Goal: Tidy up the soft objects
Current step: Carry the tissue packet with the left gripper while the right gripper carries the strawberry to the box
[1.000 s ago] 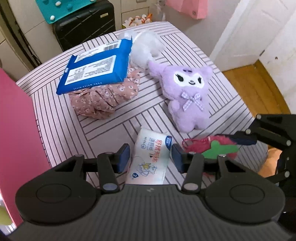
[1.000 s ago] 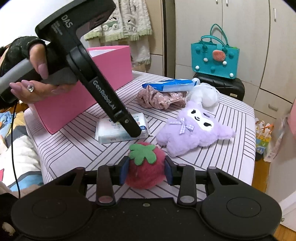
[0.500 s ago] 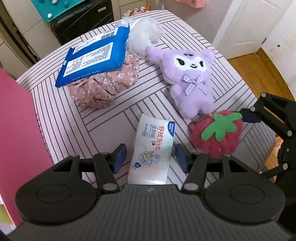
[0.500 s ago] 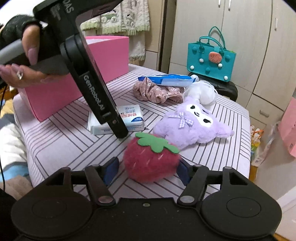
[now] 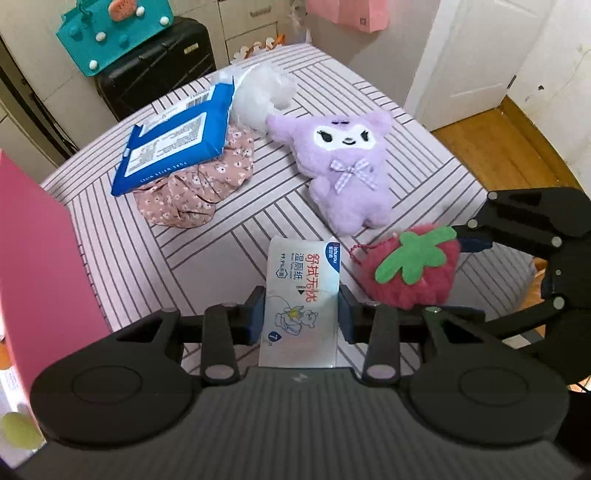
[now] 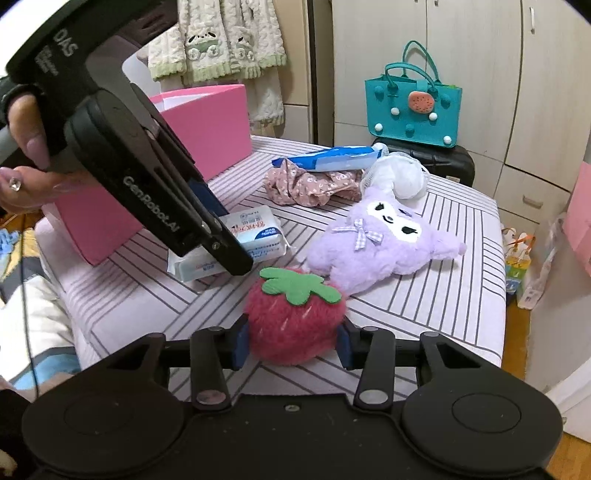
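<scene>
A white wet-wipe pack [image 5: 303, 280] lies on the striped cover, and the jaws of my left gripper [image 5: 301, 314] are closing on it; both pads press its long sides. In the right wrist view the pack [image 6: 255, 232] sits under that gripper, its near end tipped up. My right gripper [image 6: 291, 341] is closing too, its pads squeezing a red strawberry plush [image 6: 291, 314] with a green felt leaf. From the left the strawberry [image 5: 410, 273] shows at the table's right edge. A purple plush doll [image 5: 343, 166] lies face up just beyond both.
A blue wipes pack [image 5: 173, 147] rests on a floral cloth [image 5: 195, 192], with a white fluffy item [image 5: 262, 96] behind. A pink box [image 5: 33, 258] stands at the left. A teal bag [image 5: 114, 33] sits on a black suitcase [image 5: 155, 74] past the striped table [image 5: 122, 236].
Both grippers' jaws spread half a second ago and have come together again, the left on the white wipe pack, the right on the strawberry. The left gripper shifted slightly over the pack.
</scene>
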Demonstrator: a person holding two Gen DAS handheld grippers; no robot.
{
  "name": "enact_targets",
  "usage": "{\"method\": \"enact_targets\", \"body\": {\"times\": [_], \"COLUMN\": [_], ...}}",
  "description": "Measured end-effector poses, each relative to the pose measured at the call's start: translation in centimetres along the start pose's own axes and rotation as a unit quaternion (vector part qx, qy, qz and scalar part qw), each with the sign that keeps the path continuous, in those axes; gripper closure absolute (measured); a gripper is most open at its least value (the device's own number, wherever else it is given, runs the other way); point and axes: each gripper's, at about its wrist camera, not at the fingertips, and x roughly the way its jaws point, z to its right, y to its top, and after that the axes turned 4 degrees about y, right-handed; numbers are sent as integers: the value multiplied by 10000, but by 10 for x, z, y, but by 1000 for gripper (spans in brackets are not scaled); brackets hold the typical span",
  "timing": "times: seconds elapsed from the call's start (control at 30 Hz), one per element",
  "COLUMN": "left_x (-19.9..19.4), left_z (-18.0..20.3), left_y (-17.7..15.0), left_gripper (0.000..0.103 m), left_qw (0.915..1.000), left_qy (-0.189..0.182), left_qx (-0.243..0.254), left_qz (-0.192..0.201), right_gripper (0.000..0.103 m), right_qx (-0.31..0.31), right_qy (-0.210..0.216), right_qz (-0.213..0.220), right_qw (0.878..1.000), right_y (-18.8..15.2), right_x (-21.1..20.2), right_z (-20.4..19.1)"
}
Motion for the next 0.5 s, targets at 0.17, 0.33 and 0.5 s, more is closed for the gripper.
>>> {"method": "enact_targets", "body": {"times": [0.17, 0.33, 0.5], "left_x": [-16, -37, -60], "left_z": [2, 4, 4], "left_y": [-11, -29, -48], "left_gripper": [65, 65, 65], "left_qw": [9999, 9995, 9989], "left_qy": [-61, -193, -236], "left_qx": [-140, -221, -334], "left_qz": [80, 133, 235], "right_gripper": [53, 53, 53], "right_qx": [140, 356, 476], "right_qy": [98, 339, 539], "right_qz": [4, -173, -337], "right_qw": [9999, 9986, 9968], "right_y": [3, 3, 3], "right_x": [-10, -17, -25], "right_z": [-2, -1, -5]}}
